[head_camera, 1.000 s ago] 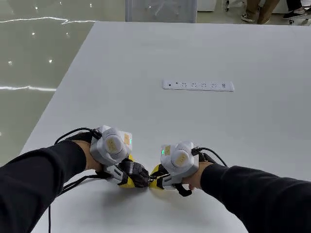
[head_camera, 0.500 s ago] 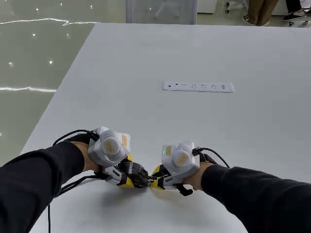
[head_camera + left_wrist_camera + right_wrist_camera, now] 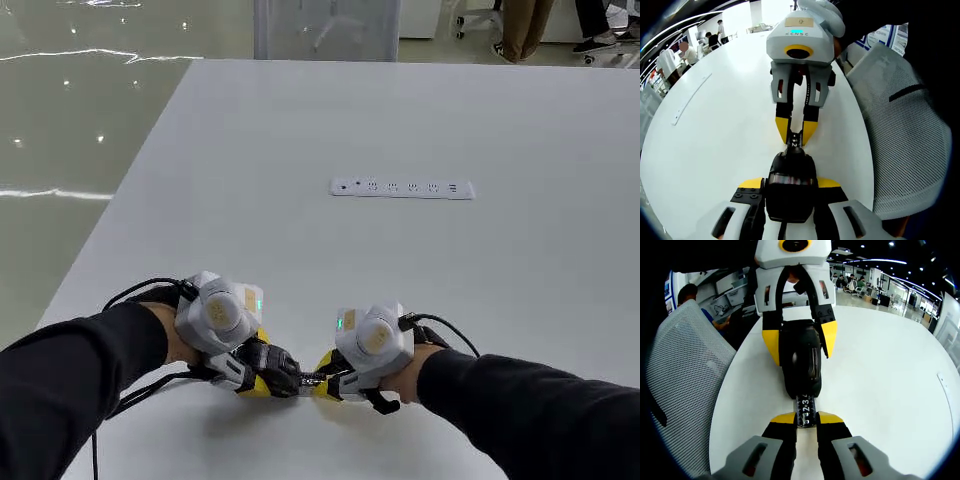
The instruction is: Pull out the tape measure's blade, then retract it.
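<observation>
I see the black-cased tape measure [image 3: 791,187] near the front edge of the white table [image 3: 420,290], clamped between the jaws of my left gripper [image 3: 790,183]. A short length of its blade [image 3: 805,412] sticks out with the numbers showing, and the jaws of my right gripper [image 3: 806,419] are closed on that tip. The two grippers face each other nose to nose, close together. Farther up the table lies a white power strip [image 3: 402,188]. A grey mesh chair [image 3: 900,125] stands beside the table's edge.

Two grippers [image 3: 262,368] [image 3: 325,380], one tape measure [image 3: 791,186], one power strip [image 3: 402,188].
</observation>
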{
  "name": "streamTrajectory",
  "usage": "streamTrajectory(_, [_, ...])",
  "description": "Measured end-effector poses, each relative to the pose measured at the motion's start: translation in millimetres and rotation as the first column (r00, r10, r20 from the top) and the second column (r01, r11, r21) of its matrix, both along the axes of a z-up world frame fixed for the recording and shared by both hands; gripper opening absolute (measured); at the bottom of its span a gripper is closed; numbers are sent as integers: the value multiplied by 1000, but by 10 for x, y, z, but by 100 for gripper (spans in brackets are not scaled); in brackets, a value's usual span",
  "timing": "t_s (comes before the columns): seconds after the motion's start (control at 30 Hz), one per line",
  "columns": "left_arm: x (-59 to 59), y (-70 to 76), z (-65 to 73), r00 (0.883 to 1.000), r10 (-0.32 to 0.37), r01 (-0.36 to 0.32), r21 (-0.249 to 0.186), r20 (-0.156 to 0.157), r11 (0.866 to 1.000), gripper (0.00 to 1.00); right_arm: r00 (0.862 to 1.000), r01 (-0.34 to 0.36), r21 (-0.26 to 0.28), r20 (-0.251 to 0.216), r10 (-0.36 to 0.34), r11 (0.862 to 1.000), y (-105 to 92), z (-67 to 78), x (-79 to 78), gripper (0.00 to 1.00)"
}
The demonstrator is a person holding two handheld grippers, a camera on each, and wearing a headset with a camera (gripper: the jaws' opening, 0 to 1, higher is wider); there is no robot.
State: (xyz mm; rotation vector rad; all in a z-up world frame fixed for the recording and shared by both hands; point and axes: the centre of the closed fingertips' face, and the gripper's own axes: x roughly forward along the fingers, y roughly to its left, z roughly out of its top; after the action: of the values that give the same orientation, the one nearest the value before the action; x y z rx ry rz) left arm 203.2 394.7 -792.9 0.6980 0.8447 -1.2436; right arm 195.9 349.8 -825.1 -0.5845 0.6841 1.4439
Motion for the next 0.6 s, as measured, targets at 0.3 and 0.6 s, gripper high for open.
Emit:
streamTrajectory(0.3, [-4,-15,-2,1000,-6,6,6,3,1000,33,1000,10,-3,-2,-10,1000,-99,-2,-14,10])
streamTrajectory(0.6, [-4,-16,-3,1000,1,-1,3,-1,1000,33,1000,0,-13,13,0,1000,-205,-5,-3,10])
